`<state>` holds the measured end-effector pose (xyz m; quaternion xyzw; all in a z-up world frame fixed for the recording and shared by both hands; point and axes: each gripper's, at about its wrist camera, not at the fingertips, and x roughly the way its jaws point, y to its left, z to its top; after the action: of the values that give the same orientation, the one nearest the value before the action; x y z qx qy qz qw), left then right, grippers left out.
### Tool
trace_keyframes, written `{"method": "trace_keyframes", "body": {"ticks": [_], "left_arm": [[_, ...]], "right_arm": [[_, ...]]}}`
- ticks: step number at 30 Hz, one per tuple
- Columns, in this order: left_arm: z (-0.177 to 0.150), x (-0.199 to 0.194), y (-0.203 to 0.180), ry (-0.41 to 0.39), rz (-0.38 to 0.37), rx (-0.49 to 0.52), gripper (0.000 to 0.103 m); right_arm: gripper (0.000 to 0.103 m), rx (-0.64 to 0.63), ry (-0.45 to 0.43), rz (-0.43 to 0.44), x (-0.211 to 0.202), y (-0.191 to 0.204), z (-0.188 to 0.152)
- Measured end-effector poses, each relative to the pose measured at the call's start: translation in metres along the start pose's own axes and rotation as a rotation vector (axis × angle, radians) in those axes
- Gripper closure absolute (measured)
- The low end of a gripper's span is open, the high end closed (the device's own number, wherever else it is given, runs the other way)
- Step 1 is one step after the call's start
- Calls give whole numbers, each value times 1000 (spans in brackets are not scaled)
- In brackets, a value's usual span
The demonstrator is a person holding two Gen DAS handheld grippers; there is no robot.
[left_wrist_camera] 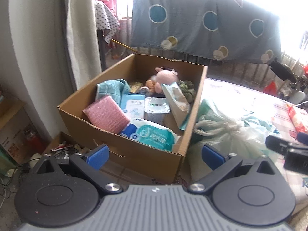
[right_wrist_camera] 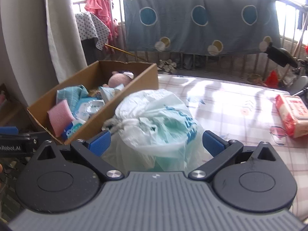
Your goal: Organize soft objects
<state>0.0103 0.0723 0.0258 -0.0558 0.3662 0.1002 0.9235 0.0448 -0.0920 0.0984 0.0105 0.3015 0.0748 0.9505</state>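
Observation:
An open cardboard box holds a pink sponge, a teal towel, a pink plush toy, a wipes pack and a tissue pack. My left gripper hangs open just in front of the box, holding nothing. A knotted white plastic bag with green stuff inside stands right of the box. My right gripper is open, its blue pads on either side of the bag's near end. Whether they touch it is unclear.
The bag rests on a checked cloth surface, where a red and white tissue pack lies at the right. A spotted blue blanket hangs on a railing behind. Cables and clutter cover the floor at the left.

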Motion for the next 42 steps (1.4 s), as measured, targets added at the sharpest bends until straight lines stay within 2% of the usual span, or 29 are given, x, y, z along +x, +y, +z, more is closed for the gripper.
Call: {"method": "trace_keyframes", "body": {"ticks": [6,13,19,42], "left_arm": [[-2,0,-10,20,-19,82,0],[-3,5,-19,45,-17,140,0],[-3,11,-21,64,-15,151,0],[-2,16,-16,71,-19,149,0]], "right_arm": [[1,-6,24,11,-5,7,-9],[1,99,79,19,0,-5,-14],[1,115,118,19,6,-7,-19],[1,98,139,19,14,-4,-20]]}}
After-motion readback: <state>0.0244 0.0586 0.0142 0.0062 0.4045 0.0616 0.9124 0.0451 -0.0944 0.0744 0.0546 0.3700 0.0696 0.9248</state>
